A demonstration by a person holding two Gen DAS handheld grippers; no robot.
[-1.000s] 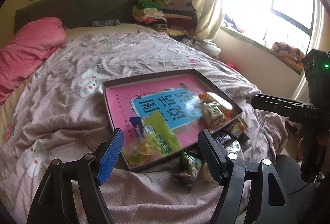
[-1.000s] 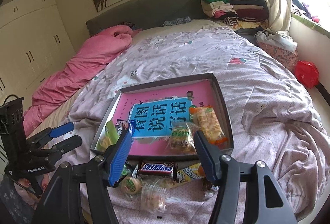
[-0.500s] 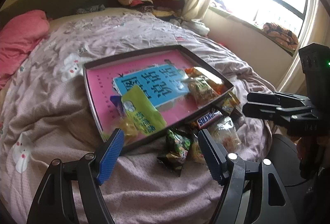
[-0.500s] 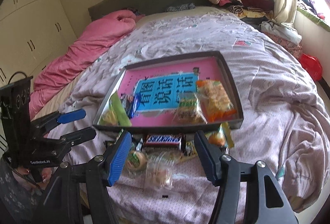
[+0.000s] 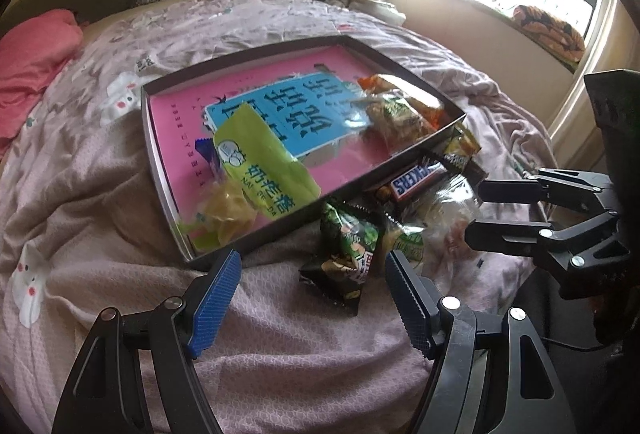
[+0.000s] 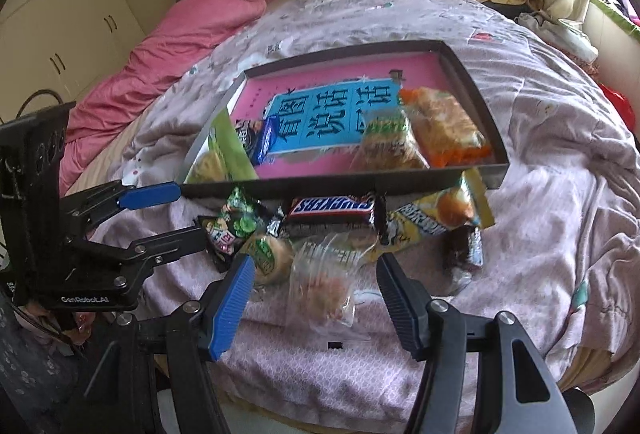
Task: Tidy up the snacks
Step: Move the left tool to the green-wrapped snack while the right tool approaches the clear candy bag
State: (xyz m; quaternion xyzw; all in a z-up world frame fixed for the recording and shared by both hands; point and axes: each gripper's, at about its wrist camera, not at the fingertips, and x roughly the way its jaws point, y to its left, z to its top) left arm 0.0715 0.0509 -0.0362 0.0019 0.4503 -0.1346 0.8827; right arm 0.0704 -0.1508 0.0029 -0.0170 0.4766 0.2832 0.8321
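Both the left gripper (image 5: 312, 298) and right gripper (image 6: 312, 298) are spread, empty; the clear crinkly plastic pastry packet (image 6: 322, 284) at lower centre may be crushed if pinched hard.

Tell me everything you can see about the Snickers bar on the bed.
The Snickers bar is a sealed dark brown wrapper with a white panel and blue lettering edged in red. It lies flat on the quilt, lengthwise along the near wall of the box, outside it. Other loose snack packets crowd its ends and near side. Neither gripper touches it.
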